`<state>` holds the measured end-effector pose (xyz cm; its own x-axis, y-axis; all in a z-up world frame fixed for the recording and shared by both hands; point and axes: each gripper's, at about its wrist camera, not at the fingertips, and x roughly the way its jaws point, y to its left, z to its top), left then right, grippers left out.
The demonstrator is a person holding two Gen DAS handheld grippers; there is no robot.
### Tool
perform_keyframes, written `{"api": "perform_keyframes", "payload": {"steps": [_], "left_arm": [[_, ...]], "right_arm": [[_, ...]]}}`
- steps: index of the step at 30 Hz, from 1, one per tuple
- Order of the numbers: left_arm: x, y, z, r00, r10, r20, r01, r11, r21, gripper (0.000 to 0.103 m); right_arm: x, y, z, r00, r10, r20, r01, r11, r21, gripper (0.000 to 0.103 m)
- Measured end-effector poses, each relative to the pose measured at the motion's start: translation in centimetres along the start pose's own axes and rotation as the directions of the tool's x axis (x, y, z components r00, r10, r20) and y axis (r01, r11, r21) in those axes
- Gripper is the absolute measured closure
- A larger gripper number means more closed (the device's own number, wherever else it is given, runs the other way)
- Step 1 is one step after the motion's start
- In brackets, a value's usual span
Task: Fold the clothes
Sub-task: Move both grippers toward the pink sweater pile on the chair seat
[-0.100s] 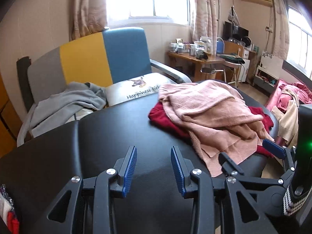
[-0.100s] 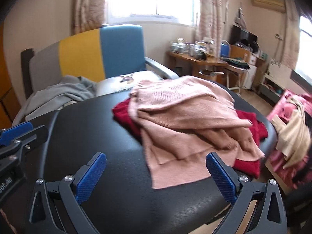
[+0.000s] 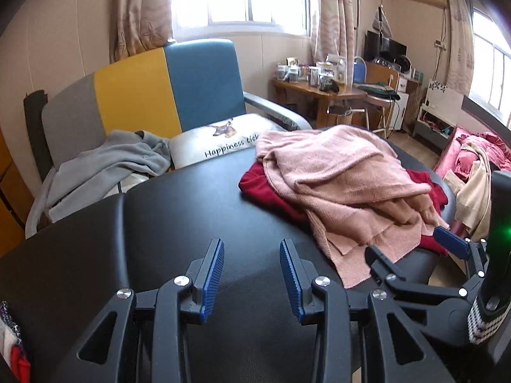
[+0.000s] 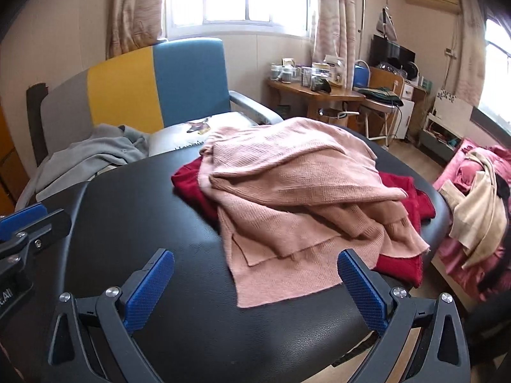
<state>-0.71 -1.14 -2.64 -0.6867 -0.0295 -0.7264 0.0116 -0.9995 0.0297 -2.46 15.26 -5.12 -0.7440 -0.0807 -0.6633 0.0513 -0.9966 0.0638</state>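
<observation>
Big black padded table (image 4: 159, 223) fills both views, and the clothes sit on its far right part: a pink knit sweater (image 4: 303, 191) lies rumpled, not folded, on top of a red garment (image 4: 399, 261) that peeks out at the left and right edges. The pink one runs long from the far end toward the near right edge, its hem closest to us.

Right gripper (image 4: 255, 287) hangs just short of that hem, jaws spread wide, holding nothing; the hem lies straight ahead between its fingers. Left gripper (image 3: 252, 277) sits over bare table, jaws partly apart, empty too, and the heap lies ahead and off to its right. So the right one is clearly nearer.

How much red garment hides under the pink is anyone's guess, and sleeves and neckline are lost in the folds. A grey garment (image 3: 105, 166) sprawls on the chair (image 3: 198, 79) behind.
</observation>
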Motion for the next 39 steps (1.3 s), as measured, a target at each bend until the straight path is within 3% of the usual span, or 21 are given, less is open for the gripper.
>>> {"api": "perform_keyframes", "payload": {"steps": [2, 4, 6, 8, 10, 11, 12, 17, 21, 26, 28, 30, 33, 34, 37, 38, 39], "left_arm": [[1.4, 0.6, -0.7, 0.999, -0.039, -0.037, 0.037, 0.999, -0.031, 0.066], [2.7, 1.2, -1.5, 0.994, -0.078, -0.073, 0.074, 0.995, -0.064, 0.061], [4.1, 1.8, -2.2, 0.987, -0.119, -0.107, 0.108, 0.989, -0.098, 0.061], [5.7, 2.5, -3.3, 0.975, -0.168, -0.144, 0.148, 0.979, -0.138, 0.061], [7.7, 3.8, -5.4, 0.961, -0.205, -0.188, 0.169, 0.967, -0.191, 0.061], [8.5, 4.3, -6.3, 0.956, -0.205, -0.209, 0.162, 0.965, -0.206, 0.061], [9.1, 4.7, -7.1, 0.953, -0.206, -0.221, 0.158, 0.963, -0.217, 0.062], [11.0, 5.9, -10.1, 0.948, -0.238, -0.210, 0.181, 0.949, -0.256, 0.061], [11.1, 6.6, -11.1, 0.945, -0.293, -0.145, 0.243, 0.927, -0.286, 0.058], [10.7, 7.9, -11.8, 0.927, -0.366, -0.085, 0.319, 0.886, -0.336, 0.049], [10.8, 8.4, -11.7, 0.916, -0.396, -0.061, 0.349, 0.864, -0.364, 0.049], [10.8, 8.9, -11.8, 0.906, -0.422, -0.027, 0.378, 0.837, -0.396, 0.049], [10.7, 9.0, -12.1, 0.901, -0.434, -0.003, 0.394, 0.820, -0.415, 0.049], [10.7, 9.0, -12.2, 0.900, -0.437, 0.004, 0.398, 0.816, -0.419, 0.049], [10.5, 8.9, -12.5, 0.897, -0.441, 0.019, 0.406, 0.807, -0.430, 0.049], [10.5, 8.7, -12.5, 0.899, -0.438, 0.018, 0.403, 0.808, -0.429, 0.049], [10.4, 8.6, -12.5, 0.900, -0.435, 0.018, 0.400, 0.810, -0.428, 0.049]], "right_arm": [[-0.3, 0.0, 0.0, 1.000, 0.021, 0.003, -0.021, 1.000, -0.012, 0.000], [-0.2, -1.1, -0.5, 0.993, 0.116, -0.015, -0.116, 0.993, 0.009, 0.000], [0.1, -2.5, -1.2, 0.972, 0.234, -0.036, -0.232, 0.972, 0.043, 0.000], [0.8, -3.8, -1.9, 0.929, 0.363, -0.067, -0.356, 0.929, 0.099, 0.001], [2.5, -4.1, -2.1, 0.878, 0.468, -0.100, -0.446, 0.876, 0.185, 0.025], [3.3, -4.8, -2.1, 0.851, 0.517, -0.091, -0.488, 0.843, 0.227, 0.049], [3.9, -5.3, -1.8, 0.838, 0.540, -0.077, -0.508, 0.824, 0.251, 0.057], [7.4, -5.3, 1.3, 0.880, 0.474, -0.016, -0.458, 0.858, 0.231, 0.057], [12.0, -6.4, 4.5, 0.875, 0.482, 0.038, -0.467, 0.824, 0.320, 0.057], [16.7, -7.0, 5.9, 0.916, 0.392, 0.087, -0.389, 0.814, 0.431, 0.057], [18.3, -7.5, 5.2, 0.917, 0.386, 0.095, -0.380, 0.780, 0.498, 0.058], [20.3, -8.1, 4.5, 0.897, 0.427, 0.116, -0.412, 0.711, 0.569, 0.057], [22.3, -8.6, 2.9, 0.839, 0.520, 0.161, -0.501, 0.621, 0.603, 0.048], [22.3, -8.4, 2.5, 0.826, 0.536, 0.173, -0.523, 0.615, 0.590, 0.048], [21.4, -7.5, 1.8, 0.771, 0.602, 0.207, -0.607, 0.596, 0.526, 0.025], [21.0, -7.2, 1.8, 0.761, 0.619, 0.196, -0.617, 0.596, 0.514, 0.023], [20.6, -7.1, 1.9, 0.765, 0.617, 0.185, -0.611, 0.603, 0.514, 0.026]]}}
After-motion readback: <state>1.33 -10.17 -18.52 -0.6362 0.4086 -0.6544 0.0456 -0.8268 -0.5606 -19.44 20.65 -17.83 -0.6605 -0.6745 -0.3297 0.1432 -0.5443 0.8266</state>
